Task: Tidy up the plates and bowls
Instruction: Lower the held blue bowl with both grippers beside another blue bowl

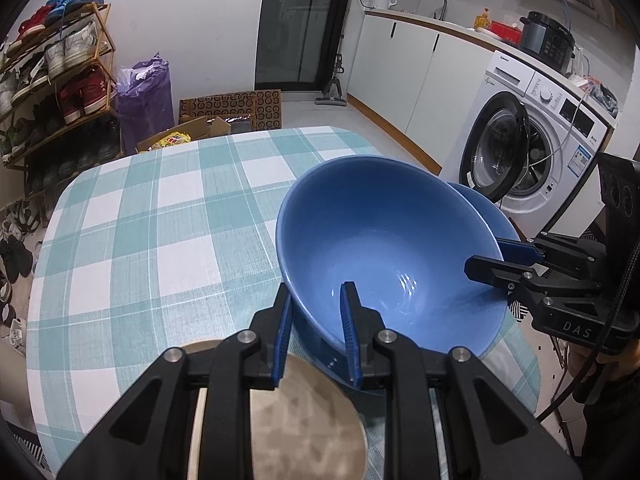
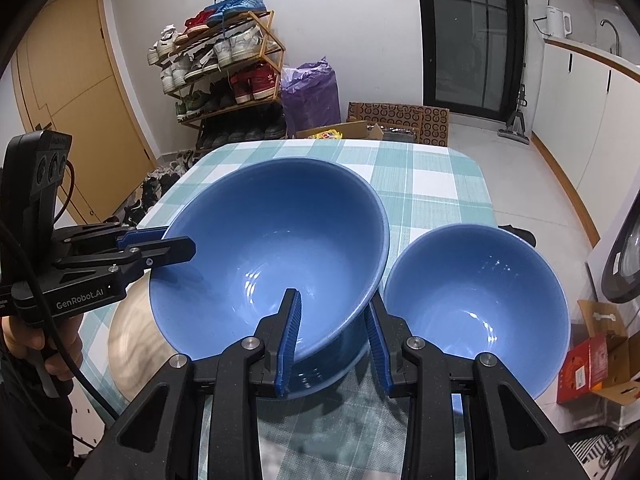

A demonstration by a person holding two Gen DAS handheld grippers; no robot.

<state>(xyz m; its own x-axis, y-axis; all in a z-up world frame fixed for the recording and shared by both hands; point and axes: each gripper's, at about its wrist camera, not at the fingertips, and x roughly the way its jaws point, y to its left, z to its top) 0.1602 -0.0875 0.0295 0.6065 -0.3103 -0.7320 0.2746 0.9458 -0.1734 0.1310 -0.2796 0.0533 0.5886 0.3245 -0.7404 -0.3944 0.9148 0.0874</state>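
Note:
A large blue bowl (image 1: 380, 248) (image 2: 272, 248) is tilted above the checked table. My left gripper (image 1: 316, 296) straddles its near rim, one finger inside and one outside, and holds it. My right gripper (image 2: 334, 308) straddles the opposite rim the same way; it shows in the left wrist view (image 1: 486, 258). The left gripper shows in the right wrist view (image 2: 176, 244). A smaller blue bowl (image 2: 480, 300) (image 1: 484, 208) stands on the table beside the large one. A beige plate (image 1: 304, 420) (image 2: 136, 340) lies on the table under the large bowl's edge.
The table (image 1: 160, 220) has a teal and white checked cloth. A washing machine (image 1: 532, 148) with its door open stands to the right. A shoe rack (image 2: 224, 68), a purple bag (image 2: 310, 96) and cardboard boxes (image 2: 400, 120) are beyond the table's far edge.

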